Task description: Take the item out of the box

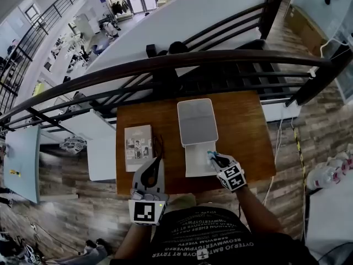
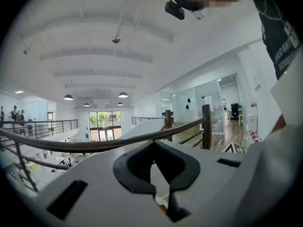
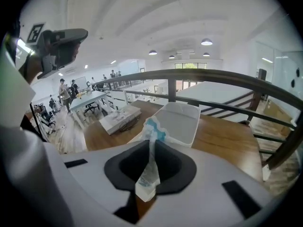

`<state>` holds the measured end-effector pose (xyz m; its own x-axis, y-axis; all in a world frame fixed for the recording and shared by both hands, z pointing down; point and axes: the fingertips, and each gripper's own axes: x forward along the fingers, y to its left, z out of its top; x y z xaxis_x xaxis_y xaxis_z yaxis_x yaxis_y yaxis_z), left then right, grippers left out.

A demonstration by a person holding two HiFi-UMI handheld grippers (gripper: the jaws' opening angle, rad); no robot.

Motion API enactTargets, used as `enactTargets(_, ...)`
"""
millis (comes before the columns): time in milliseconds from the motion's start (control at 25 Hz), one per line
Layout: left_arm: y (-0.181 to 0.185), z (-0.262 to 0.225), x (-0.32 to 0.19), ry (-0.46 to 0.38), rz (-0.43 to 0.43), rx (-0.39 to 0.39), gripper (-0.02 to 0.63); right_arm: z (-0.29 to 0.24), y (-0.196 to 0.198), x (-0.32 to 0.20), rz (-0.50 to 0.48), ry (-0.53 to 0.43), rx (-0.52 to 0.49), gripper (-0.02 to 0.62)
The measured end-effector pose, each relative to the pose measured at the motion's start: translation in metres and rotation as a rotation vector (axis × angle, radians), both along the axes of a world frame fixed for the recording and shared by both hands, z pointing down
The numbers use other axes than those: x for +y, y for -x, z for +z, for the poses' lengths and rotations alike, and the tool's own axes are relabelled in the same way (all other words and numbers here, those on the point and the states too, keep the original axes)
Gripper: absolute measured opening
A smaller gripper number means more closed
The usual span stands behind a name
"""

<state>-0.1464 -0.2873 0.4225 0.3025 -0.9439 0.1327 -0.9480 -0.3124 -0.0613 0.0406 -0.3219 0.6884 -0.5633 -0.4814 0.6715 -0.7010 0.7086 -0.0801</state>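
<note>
Here, my right gripper (image 3: 151, 143) nipped tight on a blue-and-white packet (image 3: 147, 176), over the near end of the white box (image 3: 182, 122), my left gripper (image 1: 158, 162) closed, empty.

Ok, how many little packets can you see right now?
1. The packet is pinched in the right gripper's fingers, at the near corner of the open white box on the table. More could be hidden inside the box.

My left gripper (image 2: 154, 148) points out nearly level, jaws together with nothing between them; a dark handrail (image 2: 81, 144) crosses just beyond the tips; pendant lamps (image 2: 122, 94) hang under the white ceiling (image 2: 142, 27); my dark shirt (image 2: 279, 32) fills the upper right
</note>
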Motion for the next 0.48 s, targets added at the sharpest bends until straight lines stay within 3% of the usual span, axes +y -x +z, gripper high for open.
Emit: enactTargets(480,-0.024,-0.009,0.03,-0.019,-0.005,0.013,0.006,-0.102,-0.012,0.01,-0.014,-0.169,-0.116,0.032)
